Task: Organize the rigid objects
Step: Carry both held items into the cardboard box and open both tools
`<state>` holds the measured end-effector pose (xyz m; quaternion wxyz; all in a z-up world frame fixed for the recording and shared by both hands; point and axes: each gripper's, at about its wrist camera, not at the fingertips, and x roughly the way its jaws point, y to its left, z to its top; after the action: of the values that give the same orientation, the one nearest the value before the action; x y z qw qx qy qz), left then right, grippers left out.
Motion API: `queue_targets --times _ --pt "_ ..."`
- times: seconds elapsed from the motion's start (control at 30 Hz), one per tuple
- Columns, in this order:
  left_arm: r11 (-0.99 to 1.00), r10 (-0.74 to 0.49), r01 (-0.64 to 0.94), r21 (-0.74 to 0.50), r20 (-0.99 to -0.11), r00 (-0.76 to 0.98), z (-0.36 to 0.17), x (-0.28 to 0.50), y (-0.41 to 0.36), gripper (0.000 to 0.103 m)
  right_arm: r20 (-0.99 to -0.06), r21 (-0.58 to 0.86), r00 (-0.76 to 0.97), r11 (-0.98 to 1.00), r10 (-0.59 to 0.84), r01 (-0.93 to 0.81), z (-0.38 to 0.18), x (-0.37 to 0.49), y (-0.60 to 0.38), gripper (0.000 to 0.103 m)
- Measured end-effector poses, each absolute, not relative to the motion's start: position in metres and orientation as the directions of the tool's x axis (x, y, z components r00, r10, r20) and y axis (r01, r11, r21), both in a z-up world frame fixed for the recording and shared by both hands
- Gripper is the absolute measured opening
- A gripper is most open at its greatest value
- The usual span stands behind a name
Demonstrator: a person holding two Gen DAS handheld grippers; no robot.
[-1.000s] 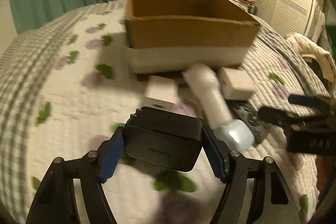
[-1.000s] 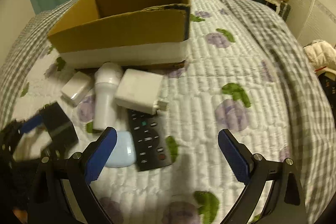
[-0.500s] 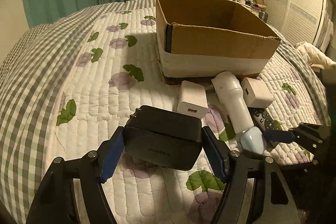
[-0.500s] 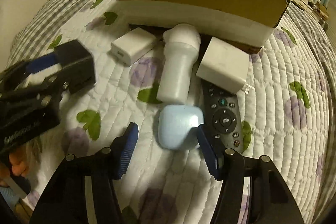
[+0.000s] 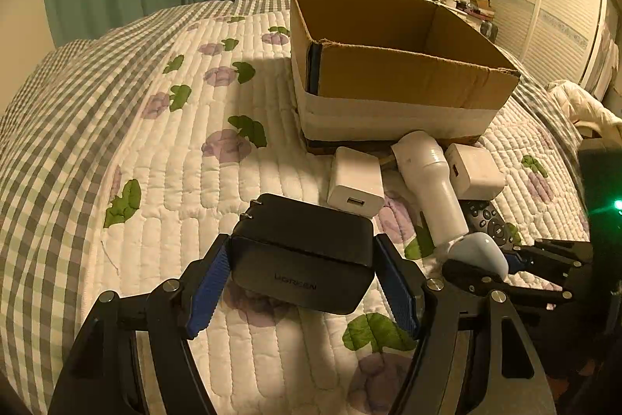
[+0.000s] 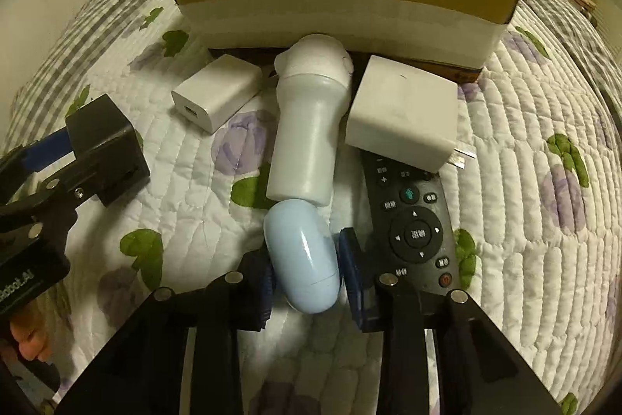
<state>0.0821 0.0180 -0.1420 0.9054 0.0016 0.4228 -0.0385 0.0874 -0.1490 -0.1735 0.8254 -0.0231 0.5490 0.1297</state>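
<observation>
Left wrist view: we see our left tool (image 5: 301, 273) clamping the black charger (image 5: 301, 261) above the bed (image 5: 163, 158), our right tool (image 6: 305, 269) closed around the blue case (image 6: 301, 255), and the cardboard box (image 5: 396, 80) apparently empty, the white chargers, the white device and the remote unsorted.

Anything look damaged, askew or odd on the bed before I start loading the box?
Nothing looks damaged. The only oddity: the big white charger lies partly on top of the remote, covering its top end. The cardboard box sits upright and looks empty as far as visible.
</observation>
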Motion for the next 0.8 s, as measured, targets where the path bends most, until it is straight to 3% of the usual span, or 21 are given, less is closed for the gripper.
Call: queue_targets --times 0.43,0.8 --pt "0.998 -0.047 0.067 0.001 -0.701 0.711 -0.085 0.072 0.004 0.073 -0.853 0.080 0.484 0.966 0.194 -0.247 -0.095 0.070 -0.165 0.029" --pt "0.994 -0.052 0.098 0.038 -0.633 0.773 -0.021 0.113 -0.012 0.073 -0.767 0.057 0.608 0.966 0.203 -0.252 -0.006 0.122 -0.170 0.029"
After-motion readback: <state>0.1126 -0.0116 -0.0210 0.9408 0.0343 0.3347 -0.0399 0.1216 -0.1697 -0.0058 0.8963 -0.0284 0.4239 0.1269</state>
